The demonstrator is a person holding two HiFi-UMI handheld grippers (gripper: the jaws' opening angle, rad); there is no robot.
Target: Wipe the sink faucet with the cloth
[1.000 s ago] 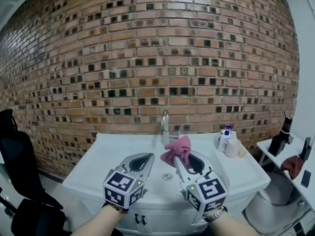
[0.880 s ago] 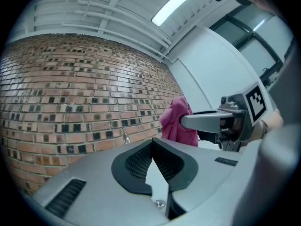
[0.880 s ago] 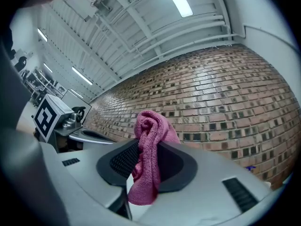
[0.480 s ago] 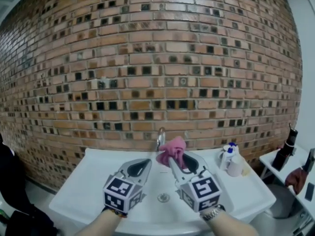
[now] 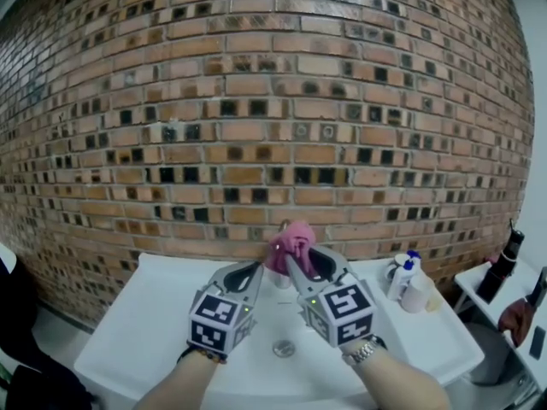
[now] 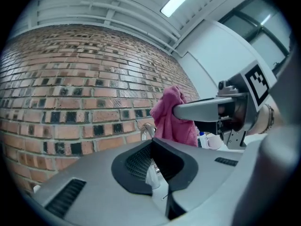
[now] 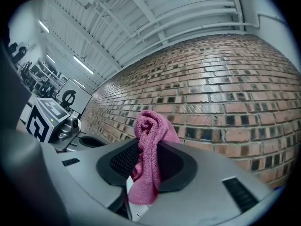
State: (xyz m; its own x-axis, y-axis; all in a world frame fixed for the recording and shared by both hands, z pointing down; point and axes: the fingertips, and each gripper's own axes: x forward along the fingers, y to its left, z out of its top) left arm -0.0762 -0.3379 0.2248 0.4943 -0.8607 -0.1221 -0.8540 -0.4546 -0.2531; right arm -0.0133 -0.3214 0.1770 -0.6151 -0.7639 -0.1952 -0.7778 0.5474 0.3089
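A pink cloth (image 5: 291,242) bunches up between the fingers of my right gripper (image 5: 301,256), which is shut on it; in the right gripper view the cloth (image 7: 149,145) hangs down through the jaws. In the head view it covers almost all of the chrome faucet at the back of the white sink (image 5: 162,323). The faucet (image 6: 146,129) shows in the left gripper view, just left of the cloth (image 6: 176,119) and a little beyond it. My left gripper (image 5: 253,270) hovers over the basin beside the right one, shut and empty.
A brick wall (image 5: 256,118) rises right behind the sink. The drain (image 5: 284,348) lies under the grippers. Several small bottles (image 5: 408,282) stand on the sink's right rim. A dark bottle (image 5: 506,263) stands on a side table at far right.
Both grippers have moved forward over the basin toward the wall. The cloth, earlier in front of and below the faucet, now covers it. The grip has not changed.
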